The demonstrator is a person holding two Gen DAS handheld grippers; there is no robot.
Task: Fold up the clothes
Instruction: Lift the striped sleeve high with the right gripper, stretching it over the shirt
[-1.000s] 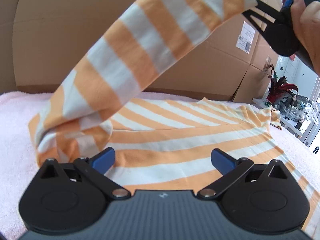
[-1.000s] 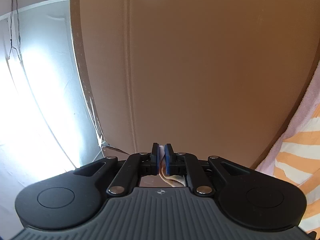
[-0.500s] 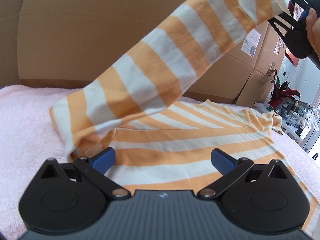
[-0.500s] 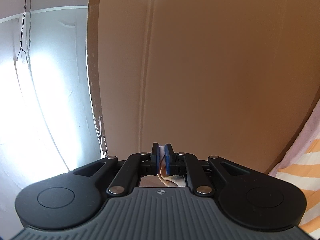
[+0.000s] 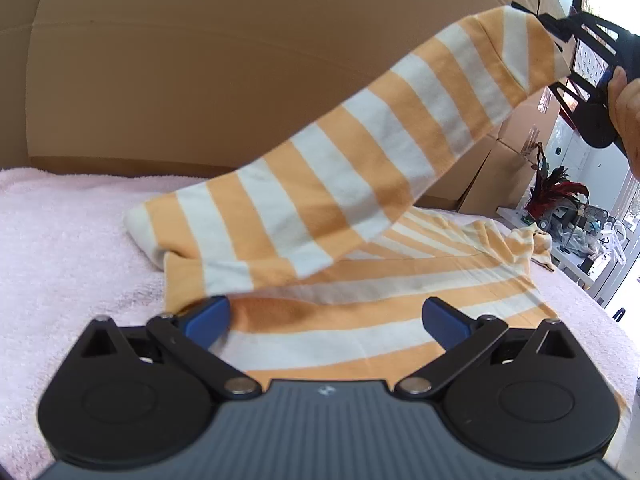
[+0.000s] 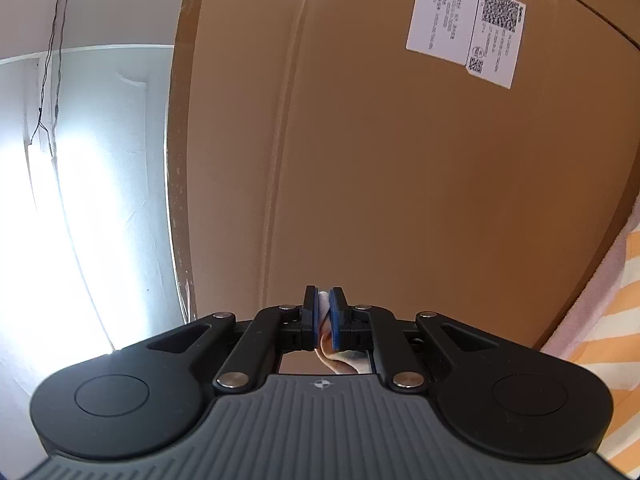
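An orange-and-white striped shirt (image 5: 360, 312) lies flat on a pink towel (image 5: 60, 260). Its long sleeve (image 5: 360, 152) stretches up from the left shoulder to the upper right, pulled taut. My right gripper (image 6: 325, 308) is shut on the sleeve's cuff; a bit of cloth shows between its blue pads. In the left wrist view the right gripper (image 5: 560, 40) appears at the top right, held by a hand (image 5: 628, 104). My left gripper (image 5: 326, 316) hovers open low over the shirt's body, with its left fingertip at the sleeve's base and nothing pinched.
A wall of large cardboard boxes (image 5: 200, 60) stands behind the towel; one box with a white label (image 6: 464, 28) fills the right wrist view. A cluttered table with a red feathery ornament (image 5: 556, 192) is at the far right. A bright white wall (image 6: 80, 180) lies left.
The right gripper has carried the sleeve's cuff to the right, drawing the sleeve straighter and pulling its crumpled base out flat. The left gripper has stayed in place, open.
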